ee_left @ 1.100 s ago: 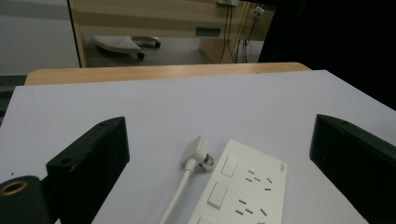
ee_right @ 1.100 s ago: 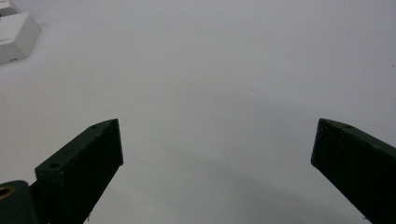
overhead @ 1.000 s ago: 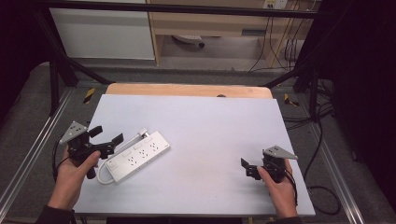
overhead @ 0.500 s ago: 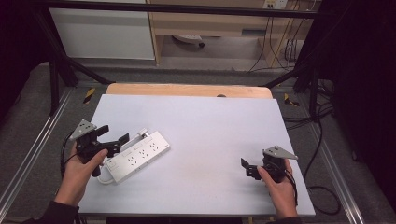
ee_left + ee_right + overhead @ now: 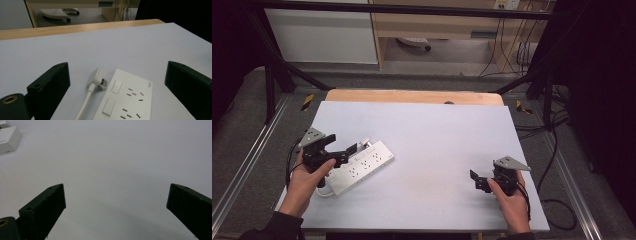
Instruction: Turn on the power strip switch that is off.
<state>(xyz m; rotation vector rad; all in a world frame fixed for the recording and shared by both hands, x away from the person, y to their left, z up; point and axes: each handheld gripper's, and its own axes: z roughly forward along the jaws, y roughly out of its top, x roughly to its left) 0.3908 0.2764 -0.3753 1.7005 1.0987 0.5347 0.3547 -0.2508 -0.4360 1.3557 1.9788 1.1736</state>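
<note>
My left claw (image 5: 117,82) is spread wide, gripping nothing, and right between its jaws lies the white power strip (image 5: 126,100), its near end cut off at the bottom of my left gripper view. There's a small grey mark at the strip's far corner, probably a brand, but it's too tiny for me to read. Just left of the strip, still inside my jaws, sits its white plug (image 5: 98,79), prongs facing the strip, with the white cord (image 5: 83,105) running back toward me and out of sight. Ahead of the claw it's plain white tabletop (image 5: 105,42) up to a wooden edge (image 5: 75,27). Over on my other side, my right claw (image 5: 116,202) is wide open too, hovering above bare table, and the strip is far off to its upper left, just a clipped corner (image 5: 8,138).
</note>
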